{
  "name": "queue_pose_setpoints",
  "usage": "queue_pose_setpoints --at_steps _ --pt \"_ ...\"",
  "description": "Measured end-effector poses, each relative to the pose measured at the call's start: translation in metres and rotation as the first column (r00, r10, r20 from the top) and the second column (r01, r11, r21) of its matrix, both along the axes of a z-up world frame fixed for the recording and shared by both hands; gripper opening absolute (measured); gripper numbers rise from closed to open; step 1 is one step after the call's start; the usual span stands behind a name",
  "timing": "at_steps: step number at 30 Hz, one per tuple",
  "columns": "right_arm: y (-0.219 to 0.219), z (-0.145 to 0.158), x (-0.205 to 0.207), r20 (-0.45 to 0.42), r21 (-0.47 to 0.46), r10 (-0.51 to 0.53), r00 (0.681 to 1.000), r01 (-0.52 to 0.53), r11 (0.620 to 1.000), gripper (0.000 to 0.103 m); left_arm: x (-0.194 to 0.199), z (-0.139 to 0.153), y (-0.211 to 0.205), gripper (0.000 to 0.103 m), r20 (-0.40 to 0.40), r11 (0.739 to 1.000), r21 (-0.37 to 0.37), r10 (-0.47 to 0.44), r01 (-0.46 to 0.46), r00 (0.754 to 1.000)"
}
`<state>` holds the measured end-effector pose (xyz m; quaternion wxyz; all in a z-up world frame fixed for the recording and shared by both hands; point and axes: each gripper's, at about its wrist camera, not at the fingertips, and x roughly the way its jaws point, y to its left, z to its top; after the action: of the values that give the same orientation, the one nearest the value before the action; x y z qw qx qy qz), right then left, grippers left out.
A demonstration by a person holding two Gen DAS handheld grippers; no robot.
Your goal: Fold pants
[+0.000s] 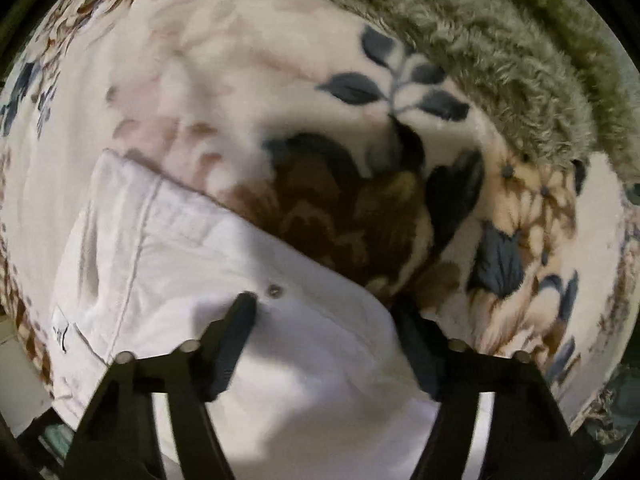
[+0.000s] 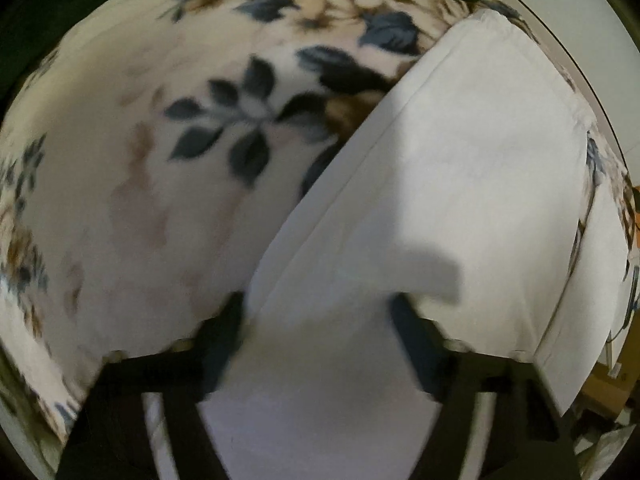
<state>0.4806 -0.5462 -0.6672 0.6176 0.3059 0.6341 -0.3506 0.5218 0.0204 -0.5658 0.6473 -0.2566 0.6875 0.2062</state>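
We have the white pants (image 1: 208, 264) spread on a floral blanket (image 1: 248, 80), the rivet (image 1: 274, 290) end under our left tool (image 1: 324, 316) and a long leg (image 2: 460, 168) running away under our right tool (image 2: 320, 312). Both tools stand spread wide over the cloth with nothing pinched between the fingers. Whether the tips press on the fabric we cannot tell; the right view is blurred. The risk we see is in the grab: the plush blanket lies directly under the pants, so closing low could catch blanket pile along with the denim. Closing on the top layer alone would, we judge, let the layers slide apart and skew the fold, and the shaggy green throw (image 1: 500, 52) nearby could snag.
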Motion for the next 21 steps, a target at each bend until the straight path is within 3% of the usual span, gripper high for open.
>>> queue_pose_setpoints --at_steps 1,2,5,7,12,14,18,20,21 --pt "0.006 0.003 -0.001 0.014 0.009 0.012 1.0 -0.012 1.0 0.04 -0.004 0.006 0.0 0.043 0.03 1.0 -0.023 -0.01 0.011 1.0" --pt "0.01 0.005 -0.002 0.023 0.019 0.019 1.0 -0.019 1.0 0.021 -0.008 0.013 -0.002 0.04 0.056 0.999 -0.046 -0.021 0.024 0.998" --pt "0.02 0.015 -0.005 0.036 0.003 0.036 0.999 -0.036 0.999 0.01 -0.027 0.04 -0.001 0.02 0.139 0.996 -0.085 -0.02 0.032 0.99" --pt "0.025 0.024 -0.012 0.057 -0.009 0.039 0.998 -0.038 0.999 0.007 -0.037 0.056 -0.002 0.013 0.178 0.994 -0.105 -0.017 0.036 0.984" --pt "0.024 0.058 -0.044 0.12 -0.018 0.081 0.99 -0.079 0.997 0.005 -0.086 0.105 -0.004 0.009 0.313 0.989 -0.133 -0.022 0.067 0.949" --pt "0.031 0.077 -0.071 0.132 -0.041 0.113 0.985 -0.108 0.993 0.005 -0.102 0.108 0.012 0.009 0.36 0.986 -0.145 -0.029 0.086 0.932" --pt "0.039 0.123 -0.131 0.146 -0.084 0.177 0.973 -0.166 0.983 0.005 -0.169 0.143 0.036 0.009 0.428 0.981 -0.165 -0.023 0.103 0.904" --pt "0.036 0.139 -0.171 0.156 -0.09 0.191 0.969 -0.179 0.98 0.005 -0.204 0.146 0.037 0.005 0.426 0.982 -0.167 -0.01 0.089 0.905" --pt "0.034 0.146 -0.19 0.156 -0.094 0.193 0.969 -0.18 0.979 0.005 -0.235 0.146 0.039 0.001 0.4 0.984 -0.162 -0.003 0.074 0.917"
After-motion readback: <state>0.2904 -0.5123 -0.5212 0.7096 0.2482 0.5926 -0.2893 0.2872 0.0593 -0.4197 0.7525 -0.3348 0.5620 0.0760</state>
